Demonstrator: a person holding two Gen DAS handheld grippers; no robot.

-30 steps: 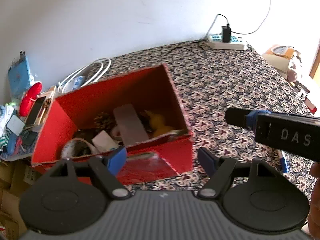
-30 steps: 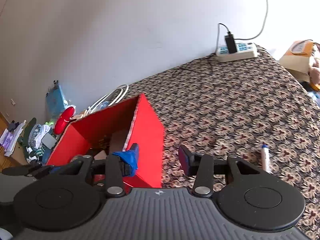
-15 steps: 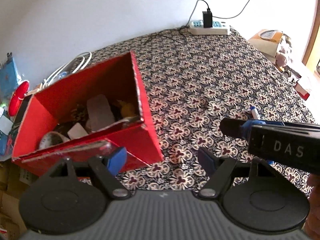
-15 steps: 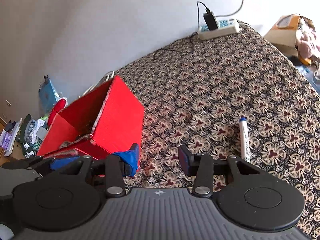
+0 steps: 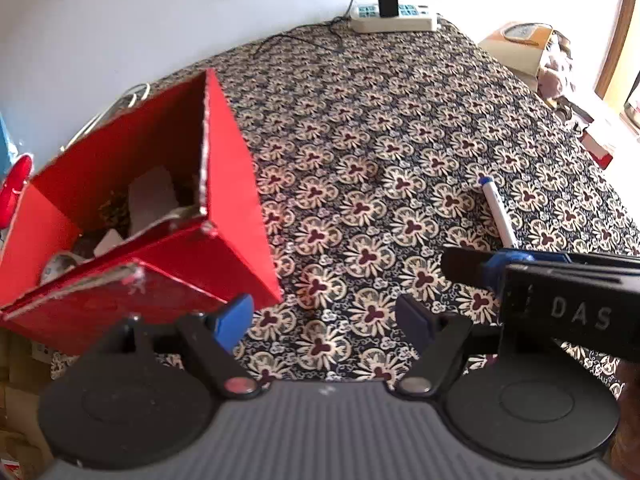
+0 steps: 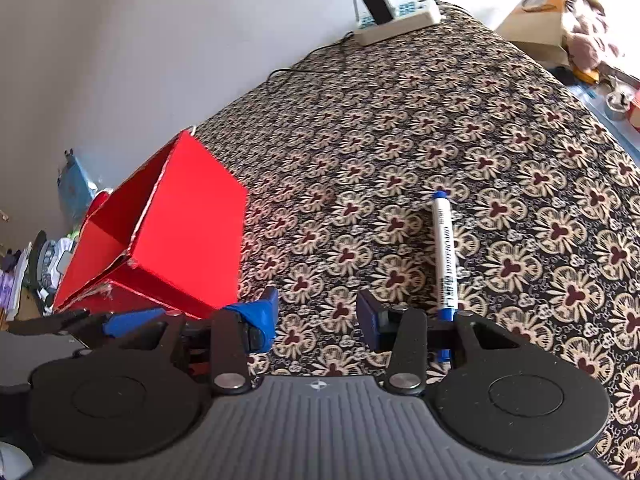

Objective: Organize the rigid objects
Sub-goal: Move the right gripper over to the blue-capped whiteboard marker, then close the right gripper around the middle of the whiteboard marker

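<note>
Red cardboard catches the eye first: an open box [image 5: 224, 216] sits on the flowered cloth [image 5: 380, 128], just ahead and to the left of the left gripper [image 5: 324, 318], whose blue-padded jaws stand wide apart with only bare cloth between them. Inside the box lie a pale flat block [image 5: 152, 196] and a few smaller bits I can't make out. The right gripper [image 6: 316, 314] hangs beside it, also spread open and holding nothing, the box [image 6: 188, 232] off to its left. A white marker with a blue cap [image 6: 445, 256] lies flat on the cloth just ahead and to the right of that gripper, its near end passing behind the right finger. From the left gripper's side the marker [image 5: 498, 212] lies further to the right, beyond the other tool's fingers. Well ahead of both, at the cloth's far edge, a power strip [image 5: 394, 20] rests with a black plug in it.
</note>
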